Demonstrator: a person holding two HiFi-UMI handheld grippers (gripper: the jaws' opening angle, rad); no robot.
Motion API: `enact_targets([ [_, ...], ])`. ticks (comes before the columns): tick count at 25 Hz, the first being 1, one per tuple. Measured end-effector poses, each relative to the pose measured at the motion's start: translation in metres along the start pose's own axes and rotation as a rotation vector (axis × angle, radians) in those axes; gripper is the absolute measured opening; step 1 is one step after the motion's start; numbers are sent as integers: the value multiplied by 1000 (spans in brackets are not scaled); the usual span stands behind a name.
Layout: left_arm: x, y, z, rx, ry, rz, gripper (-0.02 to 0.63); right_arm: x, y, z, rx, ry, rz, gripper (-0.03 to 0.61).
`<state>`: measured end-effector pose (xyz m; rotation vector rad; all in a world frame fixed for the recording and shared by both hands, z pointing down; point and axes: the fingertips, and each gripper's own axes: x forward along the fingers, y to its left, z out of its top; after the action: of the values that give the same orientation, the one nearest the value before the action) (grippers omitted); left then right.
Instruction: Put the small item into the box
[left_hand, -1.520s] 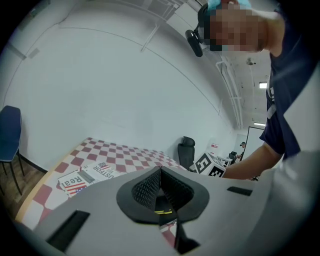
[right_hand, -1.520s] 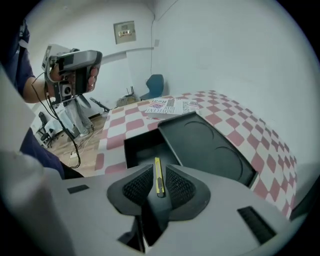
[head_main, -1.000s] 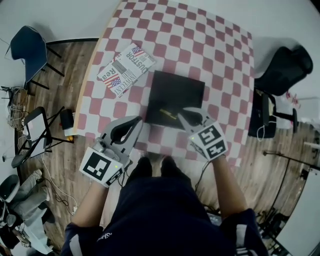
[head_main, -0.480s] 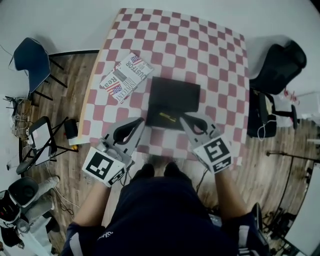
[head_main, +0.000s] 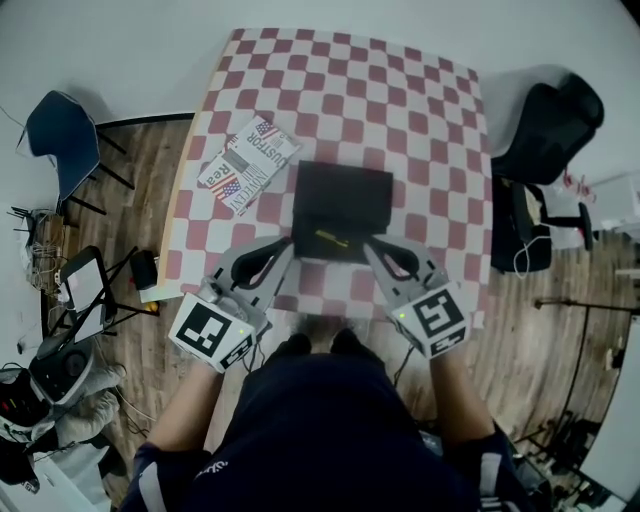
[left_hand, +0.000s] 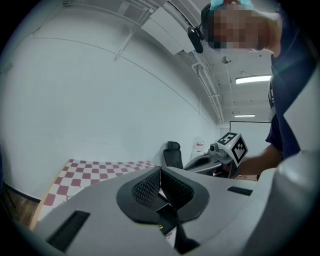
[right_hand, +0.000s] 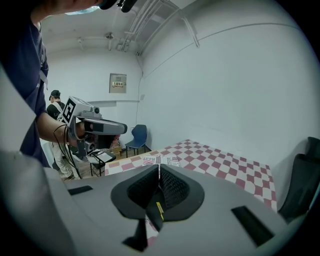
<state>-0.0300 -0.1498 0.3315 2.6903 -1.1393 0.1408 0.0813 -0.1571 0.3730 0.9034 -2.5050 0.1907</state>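
A black open box (head_main: 340, 198) sits on the checkered table (head_main: 420, 130). A small yellow item (head_main: 332, 238) lies inside it near the front wall, and shows through the gap under my right jaws as a yellow item (right_hand: 159, 211). My left gripper (head_main: 287, 247) hangs at the box's near left corner, jaws together and empty. My right gripper (head_main: 368, 248) is at the near right corner. Its jaws are closing, tips meeting, with nothing between them. In their own views the left gripper (left_hand: 160, 171) and the right gripper (right_hand: 159, 168) both show pads meeting.
A printed magazine (head_main: 248, 163) lies on the table left of the box. A black office chair (head_main: 548, 125) stands to the right of the table, a blue chair (head_main: 58, 135) to the left. Stands and cables (head_main: 75, 290) clutter the floor at left.
Both grippers have drawn back toward me. The right one, which reached over the box's near right corner, now sits at its front edge. The yellow item stays in the box.
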Motion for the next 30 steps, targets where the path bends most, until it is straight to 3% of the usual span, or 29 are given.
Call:
enact_targets([
  [30, 8, -10, -3, -24, -2, 11, 34, 0, 5, -17, 25, 32, 29, 17],
])
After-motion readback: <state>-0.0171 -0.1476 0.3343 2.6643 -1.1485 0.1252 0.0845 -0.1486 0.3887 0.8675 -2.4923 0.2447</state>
